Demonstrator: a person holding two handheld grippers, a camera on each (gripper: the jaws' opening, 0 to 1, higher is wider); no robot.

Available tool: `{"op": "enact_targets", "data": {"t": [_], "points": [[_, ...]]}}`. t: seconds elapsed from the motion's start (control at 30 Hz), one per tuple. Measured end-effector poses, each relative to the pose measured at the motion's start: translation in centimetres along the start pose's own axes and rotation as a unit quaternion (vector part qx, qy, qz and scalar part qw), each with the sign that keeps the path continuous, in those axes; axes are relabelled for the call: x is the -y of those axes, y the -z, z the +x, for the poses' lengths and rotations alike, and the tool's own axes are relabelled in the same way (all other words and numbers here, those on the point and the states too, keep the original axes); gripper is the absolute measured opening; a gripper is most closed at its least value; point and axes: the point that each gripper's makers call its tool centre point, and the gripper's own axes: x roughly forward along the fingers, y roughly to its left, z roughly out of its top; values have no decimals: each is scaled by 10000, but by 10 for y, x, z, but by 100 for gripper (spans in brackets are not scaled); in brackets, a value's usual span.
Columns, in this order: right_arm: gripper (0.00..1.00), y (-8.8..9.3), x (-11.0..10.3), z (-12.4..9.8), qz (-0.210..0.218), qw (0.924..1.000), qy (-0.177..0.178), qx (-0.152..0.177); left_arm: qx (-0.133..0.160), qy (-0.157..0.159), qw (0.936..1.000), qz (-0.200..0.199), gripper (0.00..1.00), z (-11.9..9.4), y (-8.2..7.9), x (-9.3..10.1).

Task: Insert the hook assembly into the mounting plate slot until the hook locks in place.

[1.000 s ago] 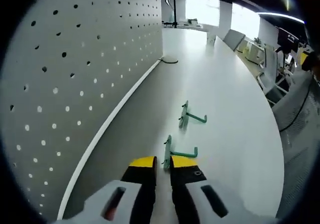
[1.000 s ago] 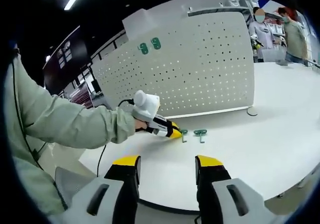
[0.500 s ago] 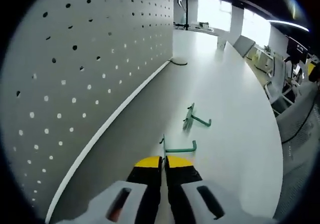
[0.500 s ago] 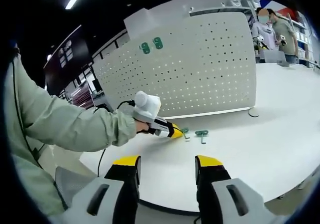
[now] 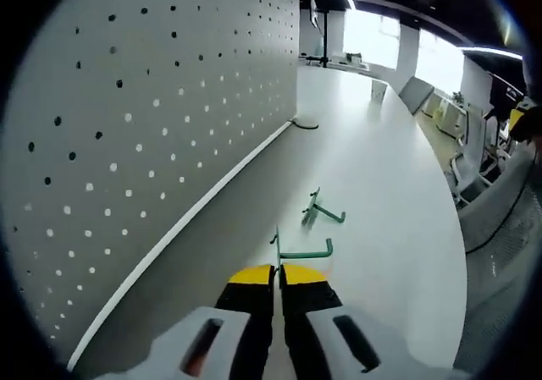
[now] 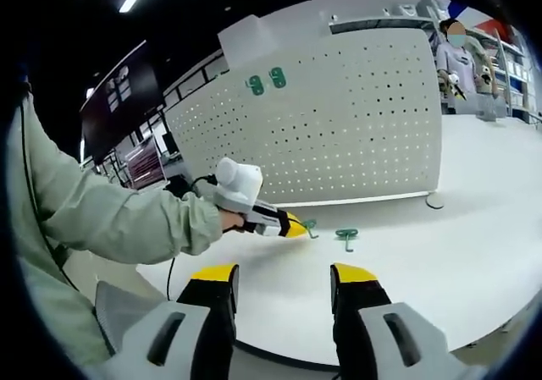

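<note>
left gripper (image 5: 277, 272): yellow-tipped jaws pressed together on the backplate of the near green metal peg hook (image 5: 298, 250); hook arm sticks out to the right, close above the white tabletop (image 5: 381, 194). In the right gripper view the same gripper (image 6: 292, 226) is held by a hand in a pale green sleeve (image 6: 110, 223), tip low over the table.
second green peg hook (image 5: 320, 210): lies loose on the table just beyond the held one, apart from it; seen also at (image 6: 345, 236).
white perforated pegboard panel (image 5: 144, 118): stands upright along the left edge of the table, near both hooks; in the right gripper view it is the far wall (image 6: 356, 126) behind them.
mounted green hooks (image 6: 266, 81): two, side by side, high on the pegboard's upper left.
right gripper (image 6: 282, 289): jaws spread wide, nothing between them, hovering near the table's near edge, well apart from the hooks.
background: people (image 6: 457, 54) stand at the far right past the pegboard.
</note>
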Motion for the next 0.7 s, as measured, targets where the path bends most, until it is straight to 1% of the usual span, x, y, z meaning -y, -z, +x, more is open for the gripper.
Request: {"op": "enact_targets", "data": {"t": [0.27, 0.5, 0.7], "points": [[42, -5, -5, -1, -74, 9999, -95, 58, 64, -44, 10000, -51, 2, -16, 2, 6], [42, -8, -10, 0, -133, 9997, -203, 87, 152, -155, 9997, -147, 2, -32, 5, 6], [42, -12, -16, 1, -209, 9993, -305, 105, 252, -320, 9988, -284, 2, -48, 8, 4]]}}
